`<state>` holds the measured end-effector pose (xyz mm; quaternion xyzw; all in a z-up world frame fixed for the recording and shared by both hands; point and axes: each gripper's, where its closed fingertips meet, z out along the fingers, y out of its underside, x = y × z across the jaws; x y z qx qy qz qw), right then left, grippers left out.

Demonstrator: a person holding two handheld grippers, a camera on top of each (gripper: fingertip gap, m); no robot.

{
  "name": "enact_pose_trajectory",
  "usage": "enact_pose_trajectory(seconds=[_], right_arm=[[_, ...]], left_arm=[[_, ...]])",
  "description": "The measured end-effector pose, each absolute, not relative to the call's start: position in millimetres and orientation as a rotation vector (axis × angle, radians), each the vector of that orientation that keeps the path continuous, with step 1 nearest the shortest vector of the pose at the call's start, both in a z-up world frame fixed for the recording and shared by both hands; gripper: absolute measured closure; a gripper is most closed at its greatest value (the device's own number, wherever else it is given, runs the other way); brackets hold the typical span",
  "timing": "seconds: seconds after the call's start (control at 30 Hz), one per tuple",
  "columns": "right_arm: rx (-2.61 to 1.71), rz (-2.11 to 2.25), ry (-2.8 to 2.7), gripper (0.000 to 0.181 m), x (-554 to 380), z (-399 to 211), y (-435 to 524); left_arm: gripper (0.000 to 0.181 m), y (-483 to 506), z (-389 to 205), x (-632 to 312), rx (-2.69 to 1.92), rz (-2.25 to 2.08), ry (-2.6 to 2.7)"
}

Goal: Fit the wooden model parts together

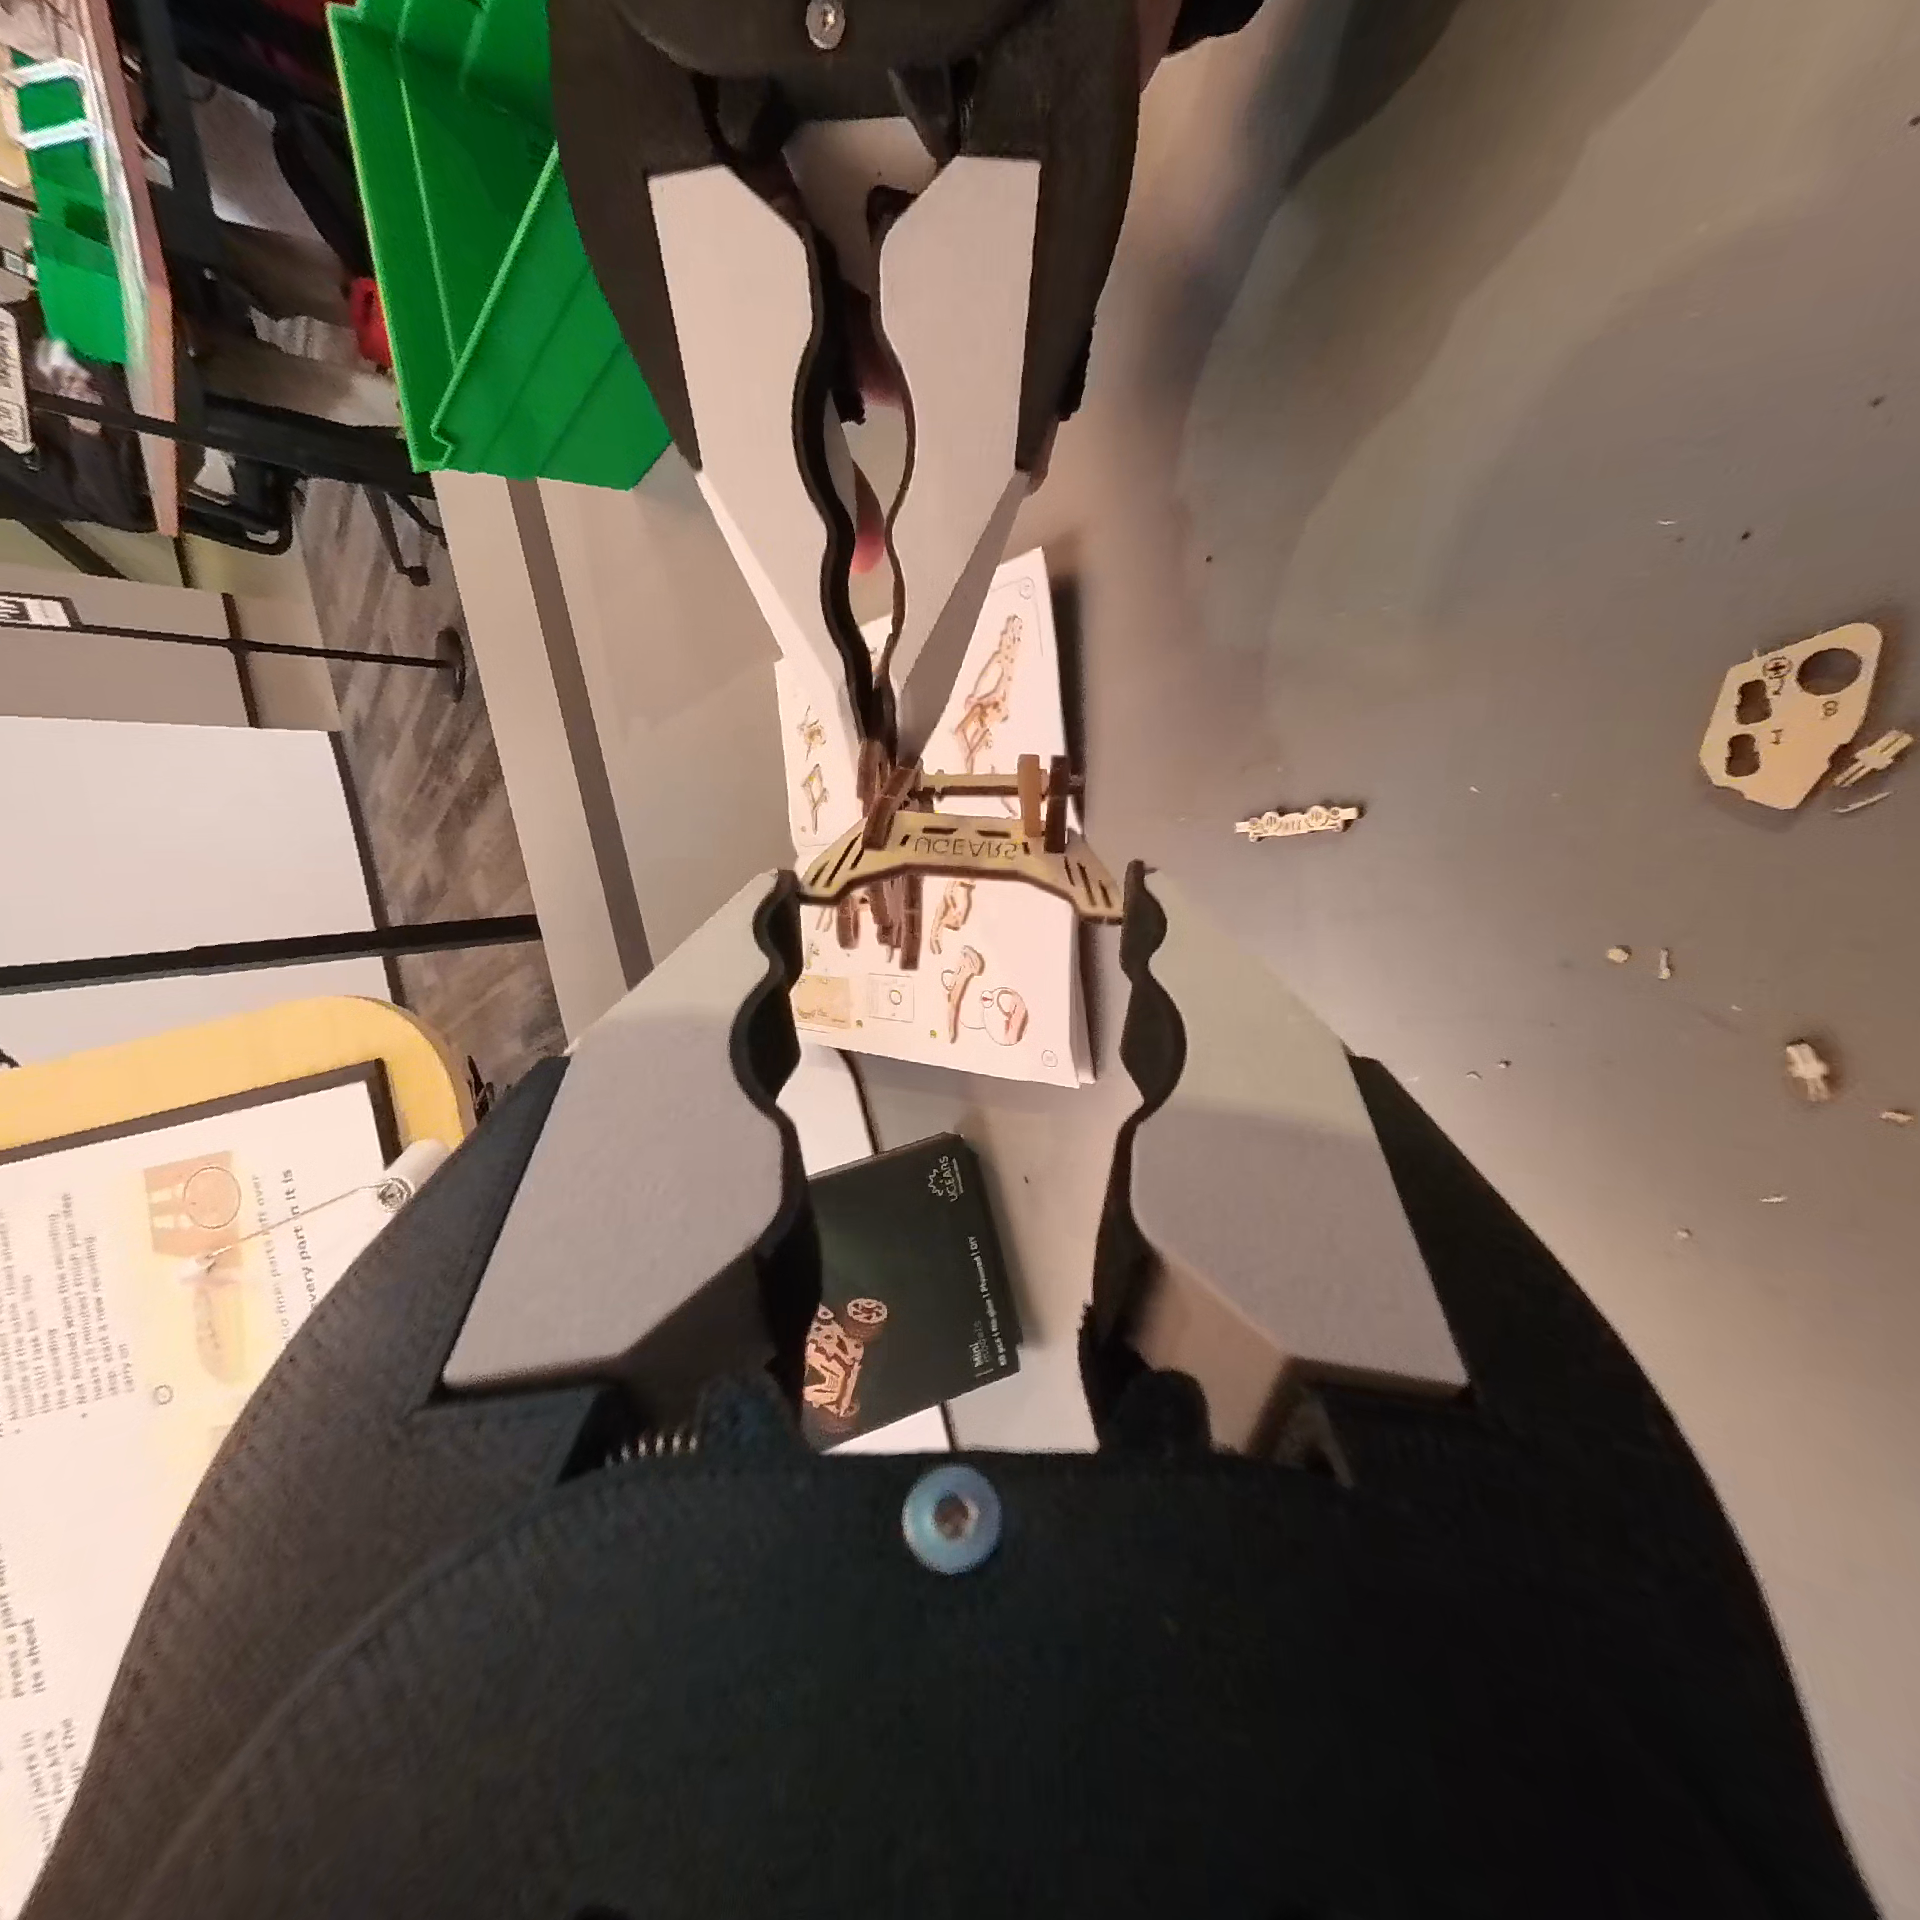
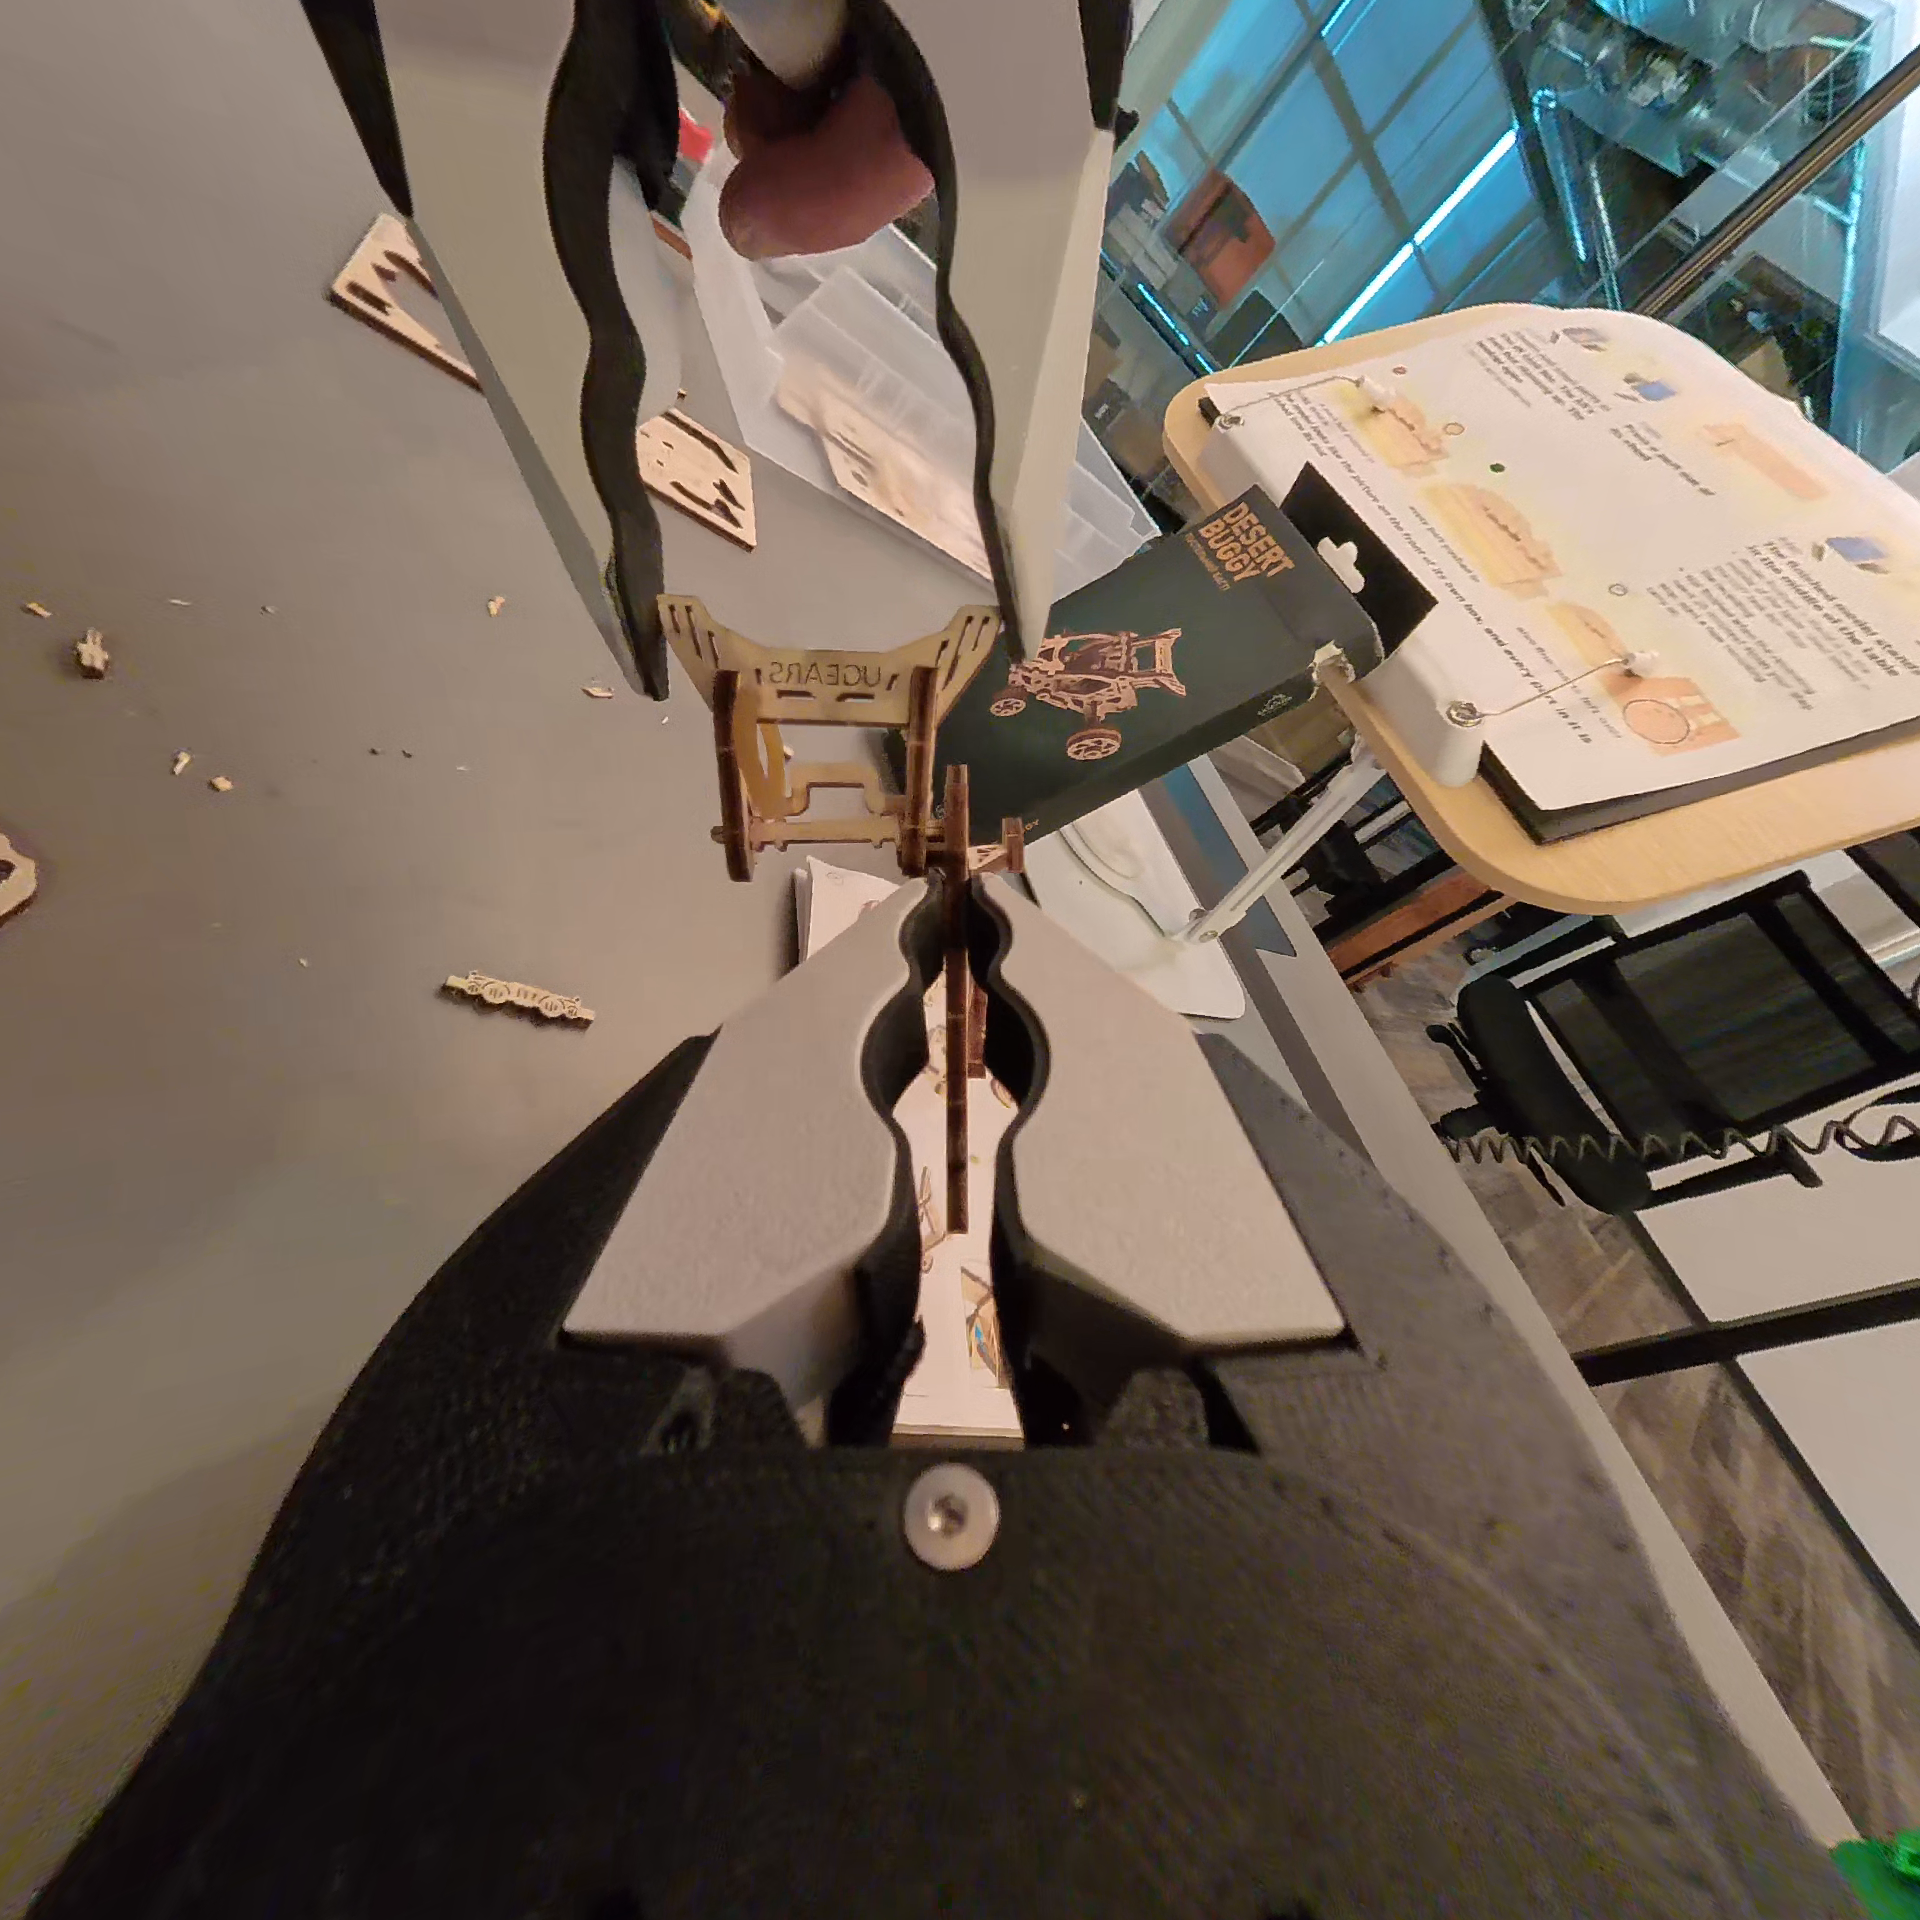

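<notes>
The part-built wooden model (image 1: 961, 868) is a flat engraved plate with side frames and an axle, held in the air above the grey table (image 1: 1455, 520). My left gripper (image 1: 956, 894) is shut on the plate, its tips pressing the plate's two ends. In the right wrist view it comes in from the top (image 2: 831, 655), holding the model (image 2: 821, 675). My right gripper (image 2: 956, 894) is shut on a dark wooden wheel (image 2: 956, 1039), seen edge-on, at the end of the model's axle. In the left wrist view the right gripper (image 1: 883, 727) reaches in from above.
An open instruction booklet (image 1: 997, 997) and a dark kit box (image 2: 1143, 665) lie under the model. Loose wooden bits, a small strip (image 2: 516, 997) and a punched-out sheet piece (image 1: 1787, 727) lie on the table. Green bins (image 1: 488, 260), plywood sheets (image 2: 696, 478) and a clipboard stand (image 2: 1610, 582) ring the area. There is about 4 cm between the tips of the two grippers.
</notes>
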<state>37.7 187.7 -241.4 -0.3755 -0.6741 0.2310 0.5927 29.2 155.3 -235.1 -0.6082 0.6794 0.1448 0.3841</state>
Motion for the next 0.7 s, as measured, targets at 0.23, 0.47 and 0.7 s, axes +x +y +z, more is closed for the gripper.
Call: enact_pose_trajectory(seconds=[0.23, 0.47, 0.7], right_arm=[[-0.877, 0.515, -1.566, 0.181, 36.9, -241.9, 189.2], [-0.887, 0.503, -1.578, 0.181, 37.0, -245.5, 190.4], [-0.888, 0.502, -1.586, 0.181, 36.7, -248.4, 190.6]], left_arm=[[0.121, 154.3, -235.0, 31.9, -1.536, 0.364, 1.741], [0.121, 156.0, -238.7, 31.5, -1.546, 0.356, 1.721], [0.121, 158.0, -242.1, 28.1, -1.564, 0.322, 1.692]])
